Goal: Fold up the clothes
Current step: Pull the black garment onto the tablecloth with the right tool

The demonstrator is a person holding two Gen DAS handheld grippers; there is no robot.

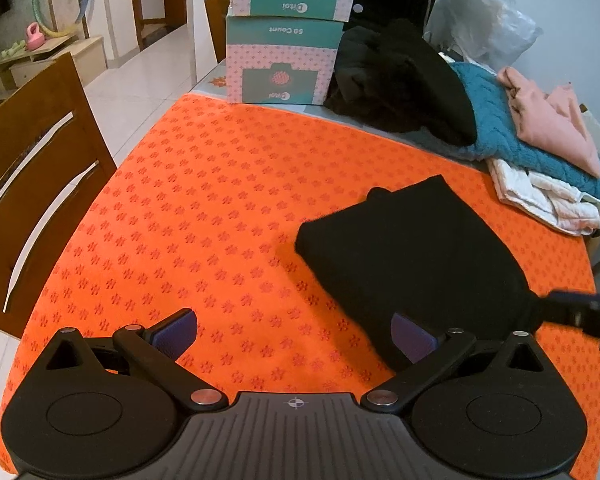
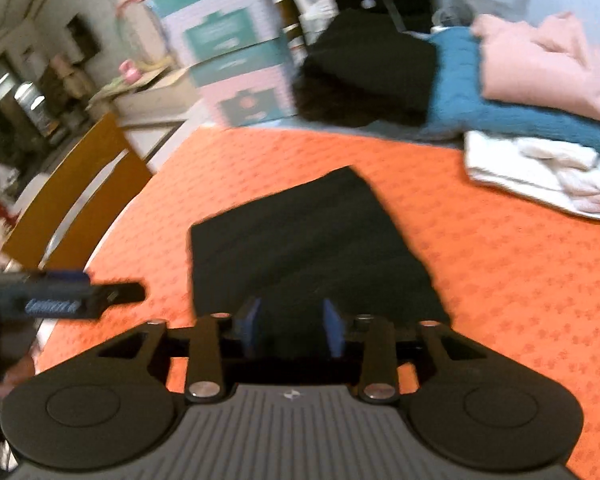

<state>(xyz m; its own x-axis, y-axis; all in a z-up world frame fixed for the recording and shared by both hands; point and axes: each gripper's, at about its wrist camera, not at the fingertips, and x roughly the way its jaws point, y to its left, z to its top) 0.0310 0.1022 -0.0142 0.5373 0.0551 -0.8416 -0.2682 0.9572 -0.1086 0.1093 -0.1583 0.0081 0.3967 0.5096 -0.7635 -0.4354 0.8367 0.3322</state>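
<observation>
1. Two grippers flanked the folded black garment (image 1: pixel 412 248) on the orange mat (image 1: pixel 204 208); left gripper (image 1: pixel 296 332) gaped wide, empty.
2. Right gripper (image 2: pixel 294 330), narrowed, seemingly pinched its near edge; folding looked finished; next, probably stacking.

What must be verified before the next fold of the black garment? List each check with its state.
1. Left gripper free to grab: ok, jaws wide open, holding nothing.
2. Right gripper grip on the black garment: cannot tell; jaws straddle its near edge.
3. Garment flat on the orange cloth: ok.
4. Bare cloth left of the garment: ok.
5. Clothes pile apart from the garment: ok.
</observation>
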